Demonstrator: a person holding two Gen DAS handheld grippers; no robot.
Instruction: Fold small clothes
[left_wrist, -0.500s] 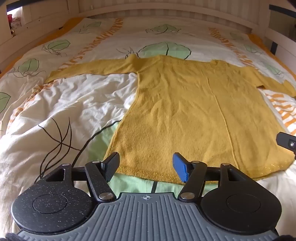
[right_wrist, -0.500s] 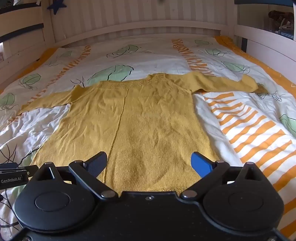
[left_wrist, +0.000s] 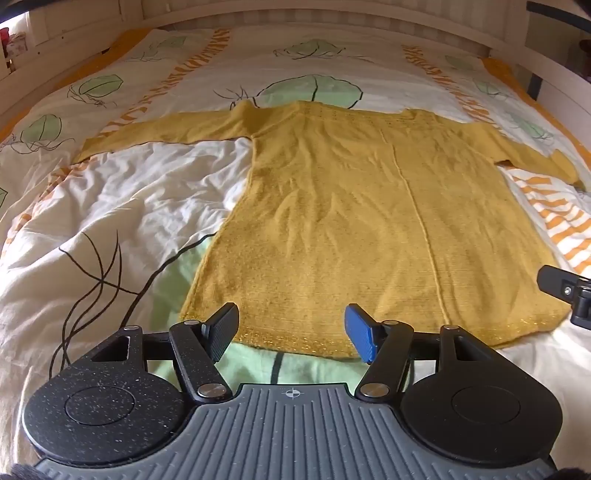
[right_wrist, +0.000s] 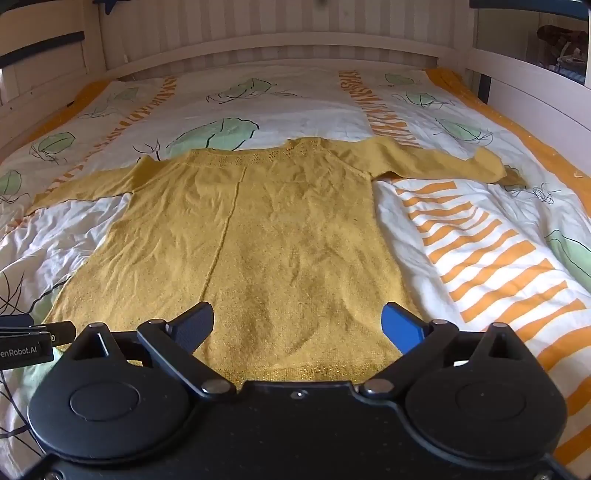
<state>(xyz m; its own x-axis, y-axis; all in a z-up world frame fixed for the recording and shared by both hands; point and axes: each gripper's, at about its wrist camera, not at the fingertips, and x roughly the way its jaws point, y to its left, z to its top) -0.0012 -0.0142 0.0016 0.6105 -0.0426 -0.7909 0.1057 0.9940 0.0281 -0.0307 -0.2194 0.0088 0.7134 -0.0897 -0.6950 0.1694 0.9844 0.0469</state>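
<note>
Black plastic arms make up the left gripper (left_wrist: 291, 330), low in the middle of the left wrist view. It has 1 black pad and 1 blue pad. The 2 pads stand apart and nothing is pinched between them. They hang just over the near edge of the yellow knitted sweater (left_wrist: 351, 221). I cannot tell if they touch it.

In that same view, a small black piece of the right gripper (left_wrist: 565, 291) pokes in at the right edge.

In the right wrist view, the right gripper (right_wrist: 297, 326) sits low in the middle. Its 2 pads are spread very wide, 1 black and 1 blue. Nothing is held between them. They hang over the bottom hem of the sweater (right_wrist: 266, 229). At the left edge of this view, a bit of the left gripper (right_wrist: 26, 339) shows, with white letters on it.

The sweater lies flat and spread out in the middle of both views. Its hem is at the bottom of the frame and its neck is near the top. Its 2 long sleeves reach out to the left and to the right. A thin line runs down its middle.

Under it is a white bed cover with green leaves and orange stripes (right_wrist: 498, 258). The cover is a bit crumpled. A pale wooden bed frame (right_wrist: 295, 44) runs along the top of the frame.
</note>
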